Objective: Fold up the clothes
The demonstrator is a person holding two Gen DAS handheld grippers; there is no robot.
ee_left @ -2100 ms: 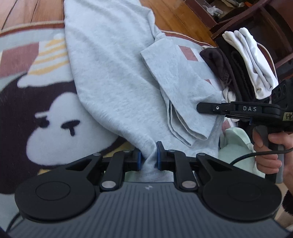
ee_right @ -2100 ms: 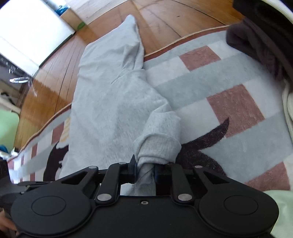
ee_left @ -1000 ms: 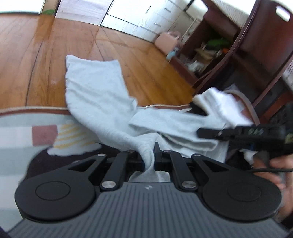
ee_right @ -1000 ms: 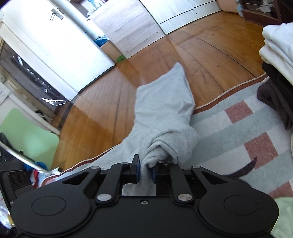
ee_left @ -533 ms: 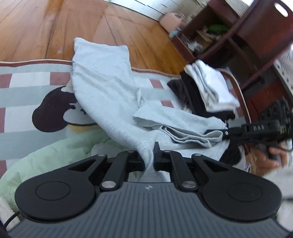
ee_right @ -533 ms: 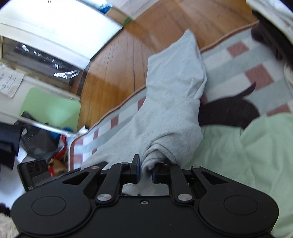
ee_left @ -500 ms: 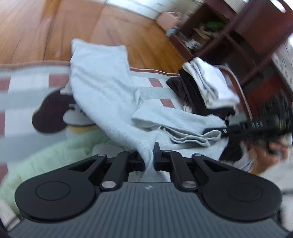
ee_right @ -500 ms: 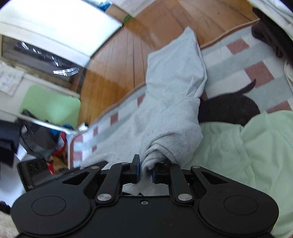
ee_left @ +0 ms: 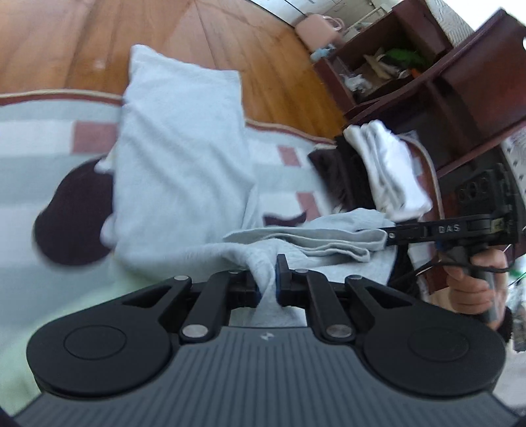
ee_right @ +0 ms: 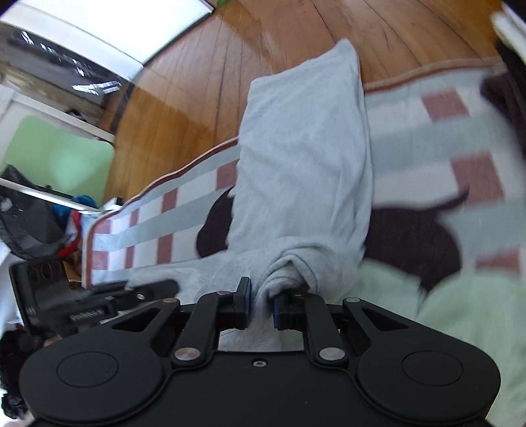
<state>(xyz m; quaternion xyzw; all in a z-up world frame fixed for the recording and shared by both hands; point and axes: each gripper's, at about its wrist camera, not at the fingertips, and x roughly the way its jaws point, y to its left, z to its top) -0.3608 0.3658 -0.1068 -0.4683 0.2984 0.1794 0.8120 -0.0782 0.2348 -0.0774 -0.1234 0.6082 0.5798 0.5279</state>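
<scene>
One patterned rug (ee_left: 39,154) covers the near part of a wooden floor (ee_left: 65,42), striped in pale grey-green and white with dull pink squares, a dark brown animal shape woven into it and a reddish border along its edge. One pale green blanket (ee_right: 460,312) lies over the near side of the rug. One light grey sweatshirt (ee_left: 177,164) stretches from the floorboards across the rug border and onto the rug, its far end flat on the wood and its near end lifted toward both cameras. Two grippers are in play: the left gripper (ee_left: 268,279) has its fingers closed on a bunched fold of the grey fabric, and the right gripper (ee_right: 261,303) is likewise pinched on another gathered fold, with a sleeve cuff draped just beside its right finger. In the left wrist view the right-hand tool shows from the side, its tip against a folded grey layer, with the person's hand (ee_left: 470,285) wrapped round the grip. One stack of folded clothes (ee_left: 378,170) sits at the rug's far right, white pieces lying on dark ones, beside one dark wooden shelf unit (ee_left: 443,82) holding small clutter. One pink bag (ee_left: 317,31) stands on the floor beyond. Both views are motion-blurred.
</scene>
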